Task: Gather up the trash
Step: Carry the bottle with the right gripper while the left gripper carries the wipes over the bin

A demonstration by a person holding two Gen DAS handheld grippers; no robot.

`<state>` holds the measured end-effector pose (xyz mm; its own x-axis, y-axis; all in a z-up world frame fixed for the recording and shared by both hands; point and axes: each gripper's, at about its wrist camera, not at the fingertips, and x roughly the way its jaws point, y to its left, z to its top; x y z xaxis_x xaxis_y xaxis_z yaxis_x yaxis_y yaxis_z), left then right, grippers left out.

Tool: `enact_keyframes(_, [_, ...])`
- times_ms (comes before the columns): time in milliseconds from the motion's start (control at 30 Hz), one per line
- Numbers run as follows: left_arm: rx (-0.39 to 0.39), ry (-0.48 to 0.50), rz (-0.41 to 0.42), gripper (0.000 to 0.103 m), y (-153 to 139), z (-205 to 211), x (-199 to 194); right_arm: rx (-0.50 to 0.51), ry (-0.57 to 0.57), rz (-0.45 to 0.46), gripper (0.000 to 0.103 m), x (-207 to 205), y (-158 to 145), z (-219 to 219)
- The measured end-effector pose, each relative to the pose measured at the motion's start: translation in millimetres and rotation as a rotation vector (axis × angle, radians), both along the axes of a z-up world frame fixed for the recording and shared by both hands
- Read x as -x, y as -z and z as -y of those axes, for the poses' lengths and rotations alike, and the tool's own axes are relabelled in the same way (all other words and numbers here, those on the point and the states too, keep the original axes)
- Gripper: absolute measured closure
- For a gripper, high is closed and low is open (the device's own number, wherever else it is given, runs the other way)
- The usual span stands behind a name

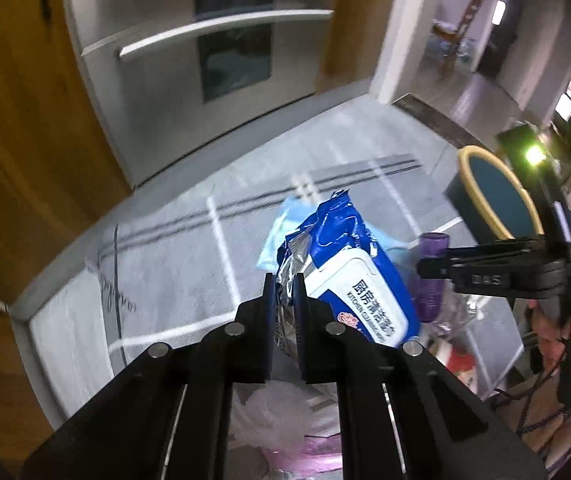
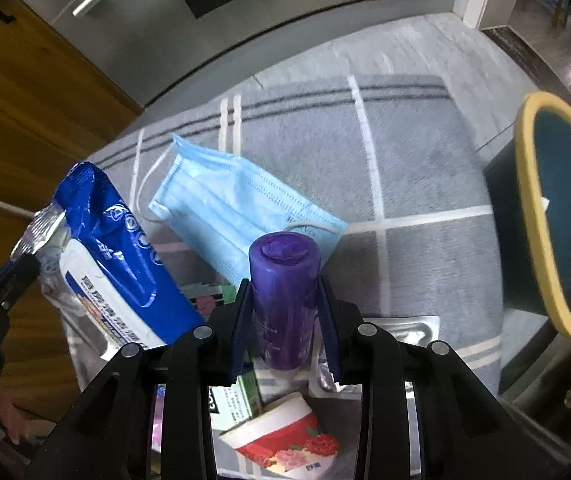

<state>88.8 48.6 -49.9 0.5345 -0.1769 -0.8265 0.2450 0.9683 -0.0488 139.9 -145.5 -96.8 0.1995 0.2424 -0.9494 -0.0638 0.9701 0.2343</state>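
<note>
My left gripper (image 1: 284, 284) is shut on the silver edge of a blue wet-wipe pack (image 1: 349, 276), which hangs lifted above the grey rug; the pack (image 2: 117, 256) also shows at the left of the right wrist view. My right gripper (image 2: 285, 292) is shut on a purple bottle (image 2: 285, 292), held upright between its pads; the bottle (image 1: 431, 272) and the right gripper (image 1: 425, 270) show at the right of the left wrist view. A light blue face mask (image 2: 229, 208) lies flat on the rug behind the bottle. The teal bin with a yellow rim (image 2: 565, 216) stands at the right.
Under the right gripper lie a red and white floral cup (image 2: 285, 436), a green box (image 2: 241, 396) and a silver blister pack (image 2: 409, 332). A pink plastic bag (image 1: 285, 420) lies below the left gripper. A steel appliance front (image 2: 189, 28) and wooden cabinets (image 1: 17, 152) bound the rug.
</note>
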Motion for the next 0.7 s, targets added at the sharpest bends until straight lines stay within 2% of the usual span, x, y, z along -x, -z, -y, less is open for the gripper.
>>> enact_keyframes(100, [-0.027,0.066,0.039,0.095,-12,22,9,0.002,0.026,0.025,0.069,7,-8,10])
enact_keyframes(333, [-0.083,0.177,0.071,0.095,-23,61,18,0.011,0.108,0.06,0.069,22,-23,32])
enact_keyframes(467, [-0.073,0.248,0.077,0.095,-29,85,20,0.029,0.143,0.081,0.069,32,-28,47])
enact_keyframes(600, [-0.142,0.3,0.15,0.095,-36,105,30,0.027,0.156,0.105,0.069,32,-33,59])
enact_keyframes(700, [-0.144,0.304,0.19,0.095,-46,110,31,0.006,0.169,0.124,0.069,33,-39,70])
